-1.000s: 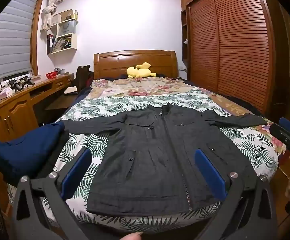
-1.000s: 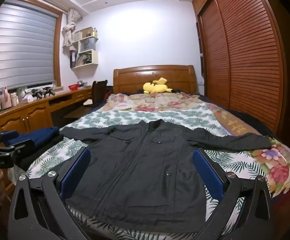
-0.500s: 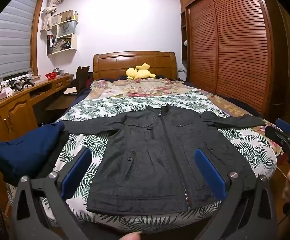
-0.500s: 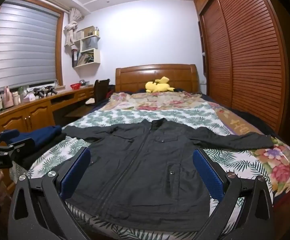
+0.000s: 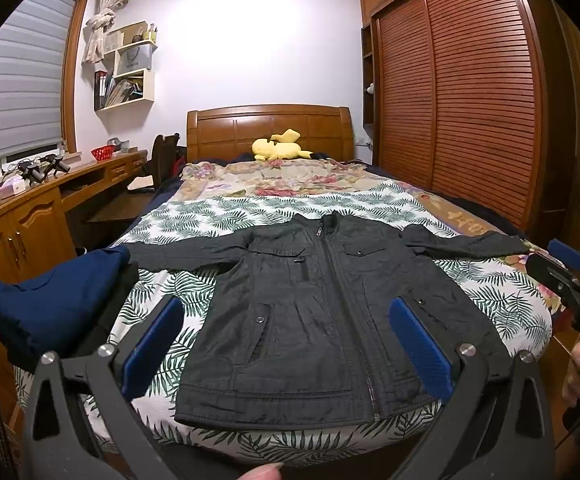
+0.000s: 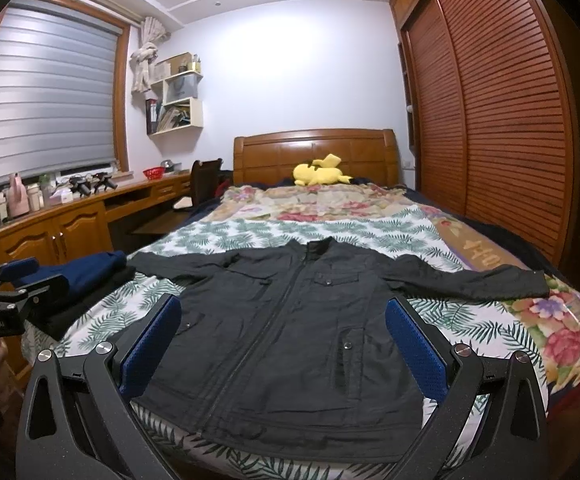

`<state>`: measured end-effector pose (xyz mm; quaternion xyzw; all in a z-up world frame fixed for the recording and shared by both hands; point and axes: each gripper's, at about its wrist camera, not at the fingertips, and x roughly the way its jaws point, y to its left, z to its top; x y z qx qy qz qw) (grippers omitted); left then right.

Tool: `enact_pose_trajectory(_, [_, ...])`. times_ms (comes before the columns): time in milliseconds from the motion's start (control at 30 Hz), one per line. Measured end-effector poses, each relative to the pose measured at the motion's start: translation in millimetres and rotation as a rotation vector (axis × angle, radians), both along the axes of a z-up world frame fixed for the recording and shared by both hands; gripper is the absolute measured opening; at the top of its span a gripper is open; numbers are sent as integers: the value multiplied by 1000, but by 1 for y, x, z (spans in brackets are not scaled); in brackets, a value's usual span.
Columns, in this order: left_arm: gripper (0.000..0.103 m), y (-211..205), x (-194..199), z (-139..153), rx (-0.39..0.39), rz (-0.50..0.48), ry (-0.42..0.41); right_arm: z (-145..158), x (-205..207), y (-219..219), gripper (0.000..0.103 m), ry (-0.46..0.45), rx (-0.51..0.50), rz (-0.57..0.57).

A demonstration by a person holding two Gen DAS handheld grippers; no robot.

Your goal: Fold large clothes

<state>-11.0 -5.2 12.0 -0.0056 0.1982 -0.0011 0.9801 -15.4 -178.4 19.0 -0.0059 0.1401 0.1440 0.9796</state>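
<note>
A dark grey zip jacket (image 5: 322,312) (image 6: 290,332) lies flat, front up, on the foot of the bed (image 5: 298,204), both sleeves spread sideways. My left gripper (image 5: 285,332) hovers open above the jacket's hem, its blue pads apart with nothing between them. My right gripper (image 6: 281,336) is likewise open over the hem, a bit further right. The right gripper also shows at the right edge of the left wrist view (image 5: 574,268), and the left gripper at the left edge of the right wrist view (image 6: 13,284). Neither touches the cloth.
Folded navy cloth (image 5: 57,300) lies at the bed's left corner on something black. A yellow plush toy (image 5: 279,148) rests by the headboard. A wooden desk and cabinets (image 5: 21,224) run along the left. Slatted wardrobe doors (image 5: 470,92) fill the right.
Both cameras have tilted up slightly, so the jacket sits a little lower in view. The grippers stay open and the jacket has not moved.
</note>
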Motion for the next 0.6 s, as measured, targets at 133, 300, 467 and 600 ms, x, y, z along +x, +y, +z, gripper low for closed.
enact_pose_trajectory(133, [103,0,0,0,0,-1,-1,0,-1,2,103,0,-1,-1])
enact_pose_trajectory(300, [103,-1,-2,1,2,-5,-6,0,-1,1,103,-2,-1,0])
enact_pose_trajectory(467, [103,-3,-6,2,3,-10,-12,1,-1,0,103,-3,0,0])
enact_pose_trajectory(600, [103,-3,-7,4,6,-10,-15,3,-3,3,103,-4,0,3])
